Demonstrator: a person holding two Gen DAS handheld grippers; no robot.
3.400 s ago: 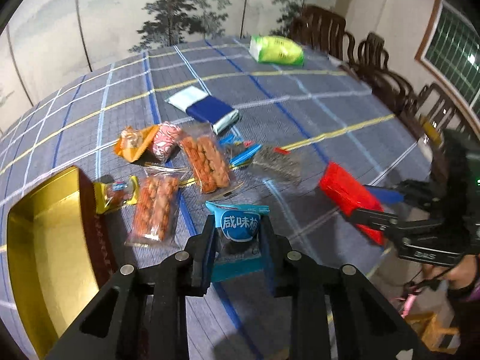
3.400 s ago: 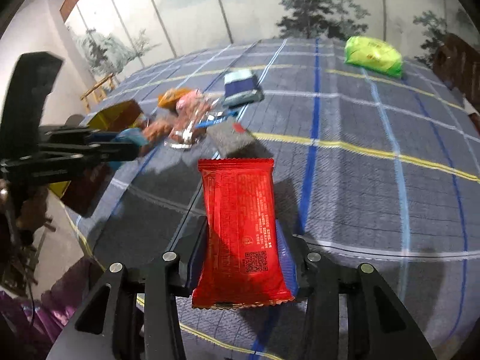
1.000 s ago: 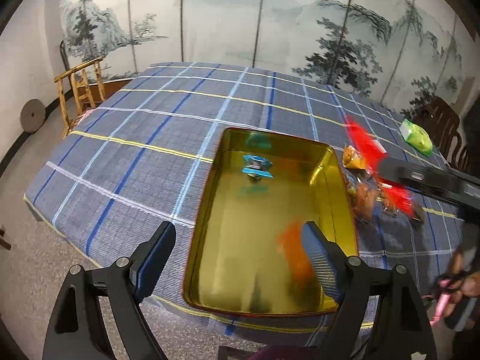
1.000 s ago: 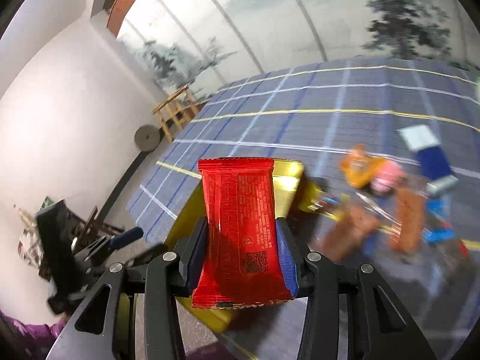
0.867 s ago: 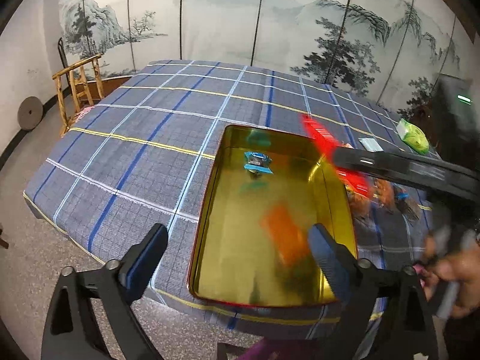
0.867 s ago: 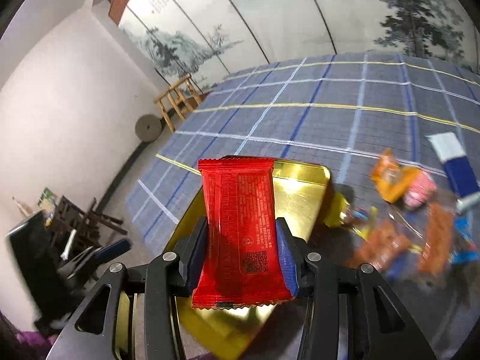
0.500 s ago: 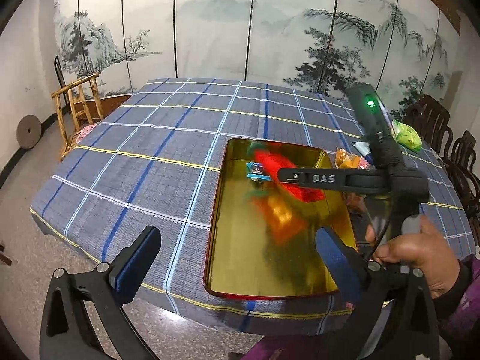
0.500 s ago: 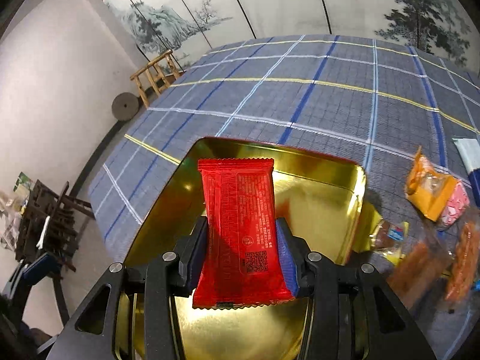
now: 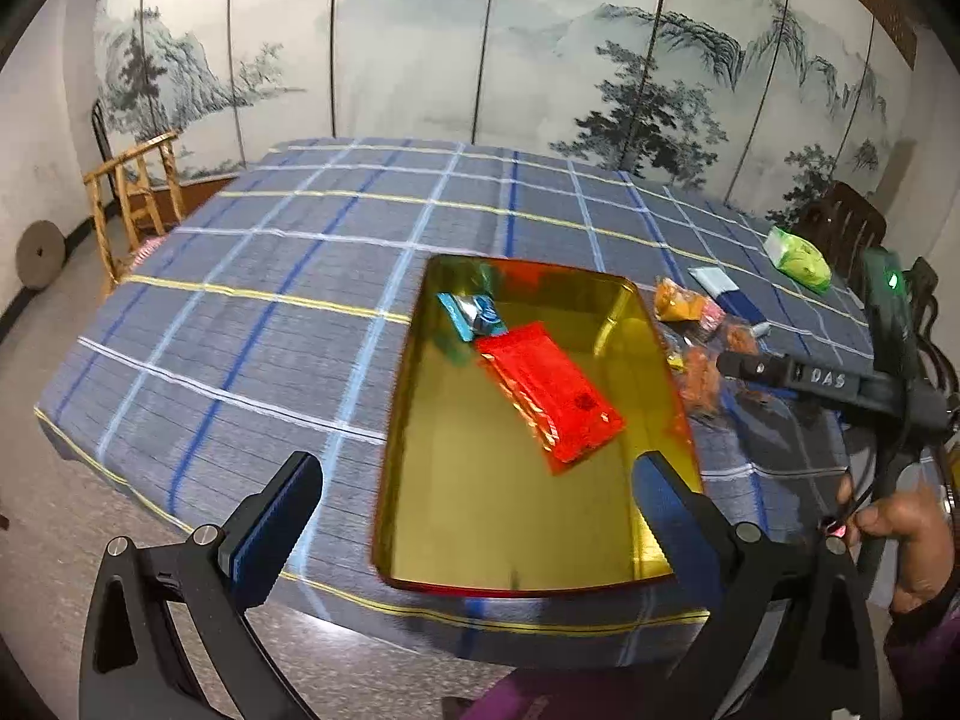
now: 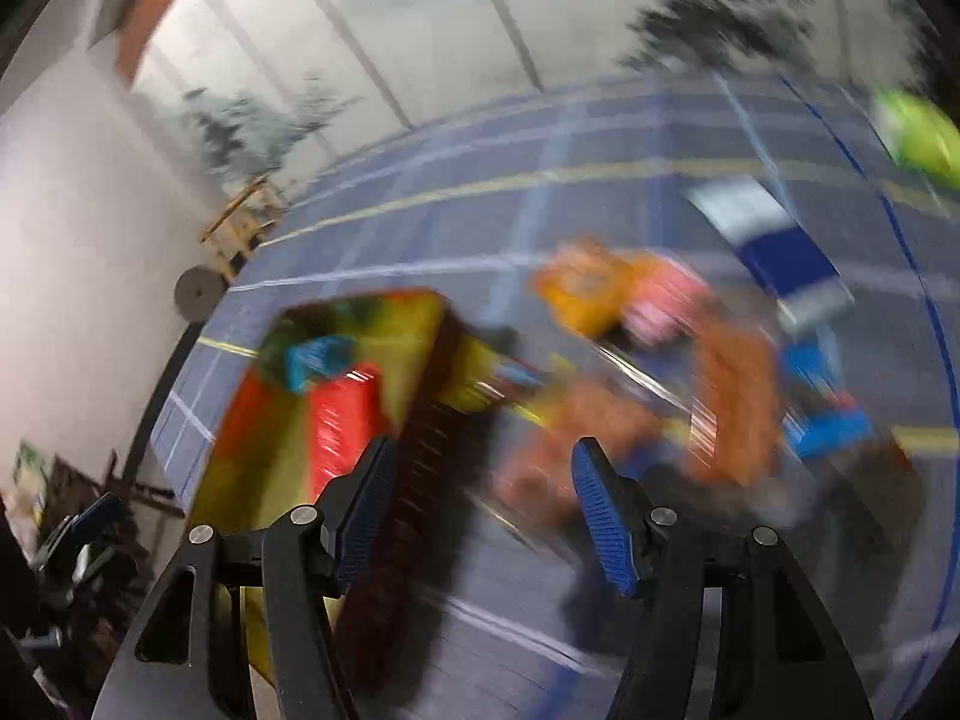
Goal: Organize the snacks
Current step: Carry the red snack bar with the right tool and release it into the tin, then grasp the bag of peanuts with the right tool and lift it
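Now red packet (image 9: 549,387) flat in gold tray (image 9: 420,516), released.

A dining room in a home or a traditional restaurant: a large table (image 9: 288,276) under a blue checked cloth, dark carved wooden chairs (image 9: 840,228) at its far right, a bamboo chair (image 9: 135,192) at the left, and a folding screen (image 9: 480,48) painted with ink mountains and pines behind.
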